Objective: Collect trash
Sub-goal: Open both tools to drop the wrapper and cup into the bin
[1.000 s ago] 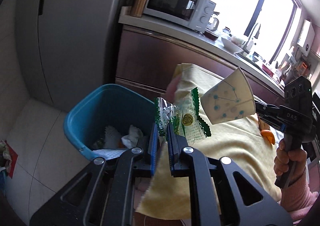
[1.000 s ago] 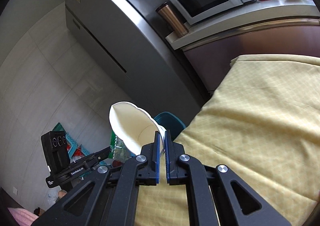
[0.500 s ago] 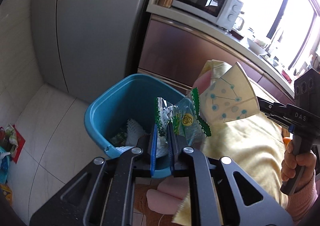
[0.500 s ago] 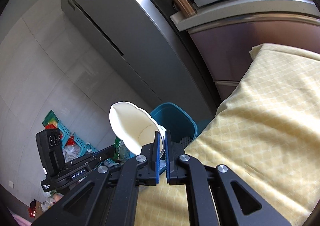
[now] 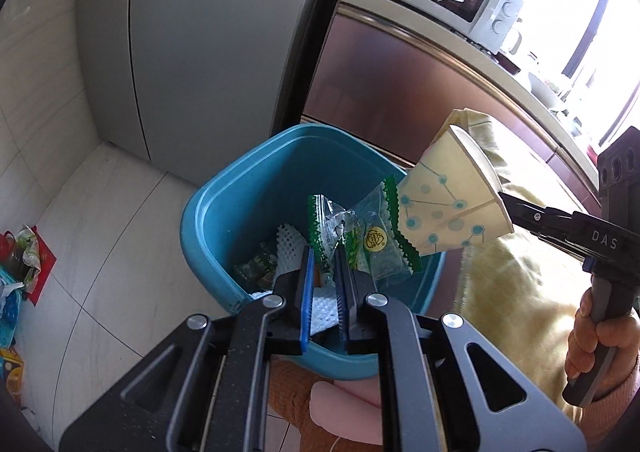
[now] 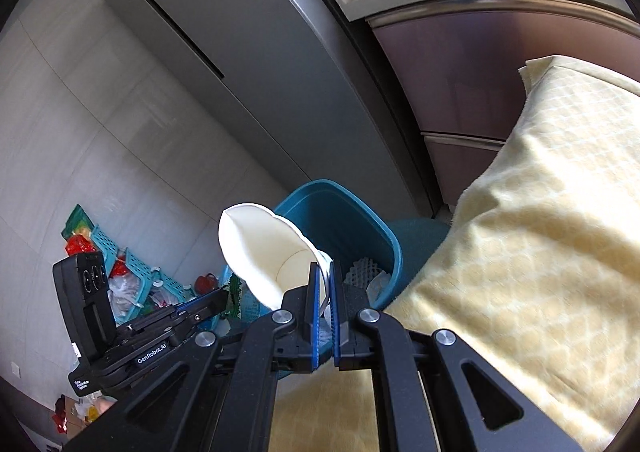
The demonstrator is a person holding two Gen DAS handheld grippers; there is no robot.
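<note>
Left wrist: crumpled clear green-edged wrappers (image 5: 360, 240), flattened dotted cup (image 5: 452, 203)

A teal bin (image 5: 224, 219), a cream paper cup (image 5: 452, 203) with blue dotted lines, green-edged clear wrappers (image 5: 360, 240), yellow checked cloth (image 6: 540, 252).

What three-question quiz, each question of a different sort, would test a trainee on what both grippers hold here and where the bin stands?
1. True or false: the left gripper is shut on the clear green-edged plastic wrappers.
2. The right gripper grips which item? A. an orange; B. the flattened cream paper cup with blue dots; C. a spoon.
3. Fill in: the wrappers hang above the ___ plastic bin on the floor.

Key: 1 true; 2 B; 3 blue. The bin already holds white foam netting.
</note>
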